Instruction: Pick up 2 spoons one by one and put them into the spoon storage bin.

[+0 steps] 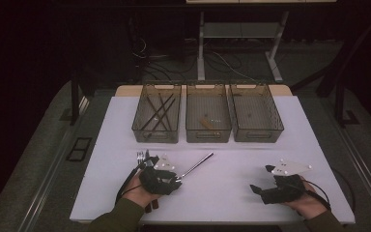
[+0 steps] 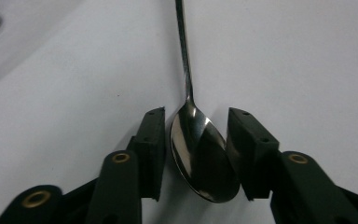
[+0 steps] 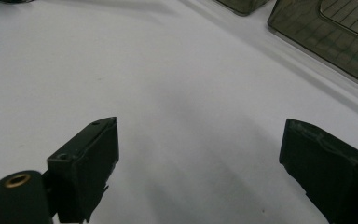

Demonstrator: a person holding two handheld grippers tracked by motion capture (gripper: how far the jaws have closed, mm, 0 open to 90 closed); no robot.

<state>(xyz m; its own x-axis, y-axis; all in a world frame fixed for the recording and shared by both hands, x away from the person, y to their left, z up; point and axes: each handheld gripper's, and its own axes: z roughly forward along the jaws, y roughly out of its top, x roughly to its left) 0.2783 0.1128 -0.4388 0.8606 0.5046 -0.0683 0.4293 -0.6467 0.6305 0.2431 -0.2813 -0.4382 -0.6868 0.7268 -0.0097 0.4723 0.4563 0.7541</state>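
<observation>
A shiny metal spoon [image 1: 198, 164] lies on the white table [image 1: 232, 198], its handle pointing up and right toward the bins. In the left gripper view the spoon's bowl [image 2: 200, 154] lies between the two black pads of my left gripper [image 2: 196, 112]. A thin strip of table shows between the left pad and the bowl, and the right pad sits at the bowl's edge. The left gripper [image 1: 176, 180] is held low at the table's front left. My right gripper [image 1: 261, 178] rests at the front right, open wide [image 3: 200, 125], with bare table between its jaws.
Three smoky clear bins stand in a row at the back: the left bin [image 1: 155, 137] holds several dark sticks, the middle bin [image 1: 208, 137] a small brownish piece, and the right bin [image 1: 257, 137] looks nearly bare. Forks [image 1: 140, 156] lie just beyond the left hand.
</observation>
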